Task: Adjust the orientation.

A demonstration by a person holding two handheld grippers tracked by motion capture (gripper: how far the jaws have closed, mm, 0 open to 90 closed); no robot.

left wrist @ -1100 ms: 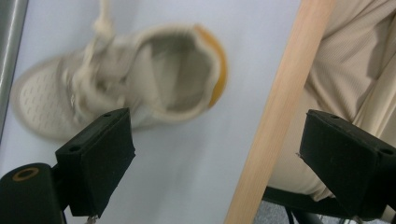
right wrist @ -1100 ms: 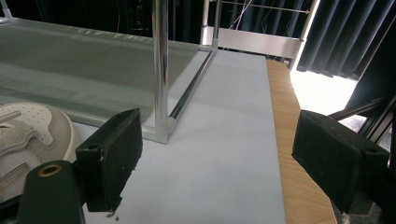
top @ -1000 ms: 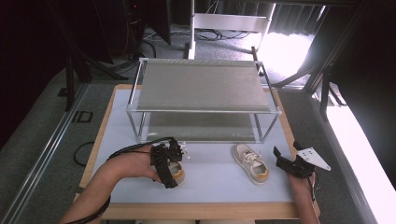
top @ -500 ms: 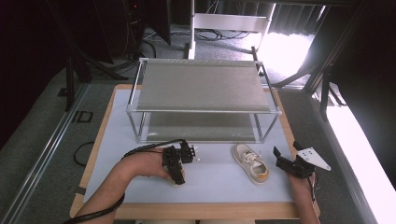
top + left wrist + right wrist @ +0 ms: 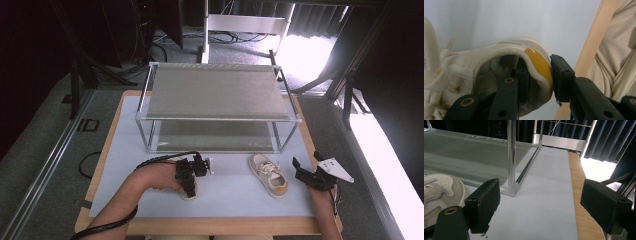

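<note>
Heel grab on the left sneaker [image 5: 499, 65]

My left gripper [image 5: 539, 75] has just been closing on the heel collar (thin pinch); it could slip out when lifted.

Rack [image 5: 217, 95] at table's [image 5: 110, 150] back, two shoes before it, left shoe [image 5: 499, 65], right shoe [image 5: 269, 175].
</note>
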